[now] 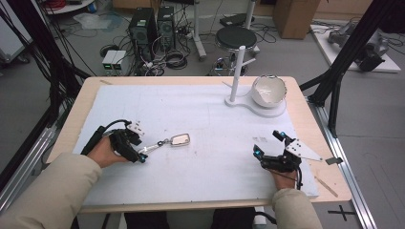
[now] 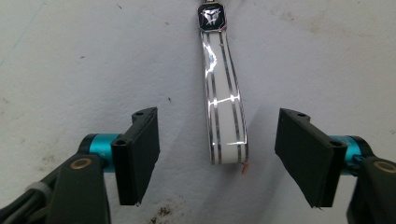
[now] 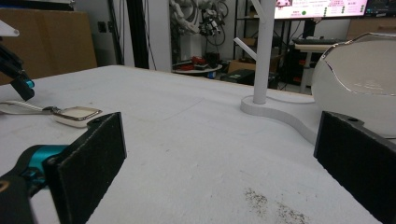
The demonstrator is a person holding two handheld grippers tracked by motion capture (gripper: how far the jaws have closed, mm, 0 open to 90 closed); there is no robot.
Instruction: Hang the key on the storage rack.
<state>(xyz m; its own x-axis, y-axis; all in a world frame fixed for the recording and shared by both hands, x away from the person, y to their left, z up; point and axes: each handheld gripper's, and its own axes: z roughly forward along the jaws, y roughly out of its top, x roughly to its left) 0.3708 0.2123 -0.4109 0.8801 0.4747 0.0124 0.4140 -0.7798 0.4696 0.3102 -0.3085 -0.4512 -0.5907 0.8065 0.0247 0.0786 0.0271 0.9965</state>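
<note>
Watch [image 1: 173, 141] lies flat on the bench's white mat [image 1: 205, 167], its strap end at the left gripper [image 1: 141, 156]; a bowl [image 1: 269, 90] sits by the stand [image 1: 237, 71]. Left gripper view: jaws wide apart, straddling the strap's free end, nothing gripped; a pickup looks due, needing only a squeeze. Right gripper view: right gripper [image 3: 219, 172] spread, empty.

Even, soft overhead light; faint shadows; glare streaks on the shiny strap [image 2: 223, 112]; near jaws slightly blurred.
</note>
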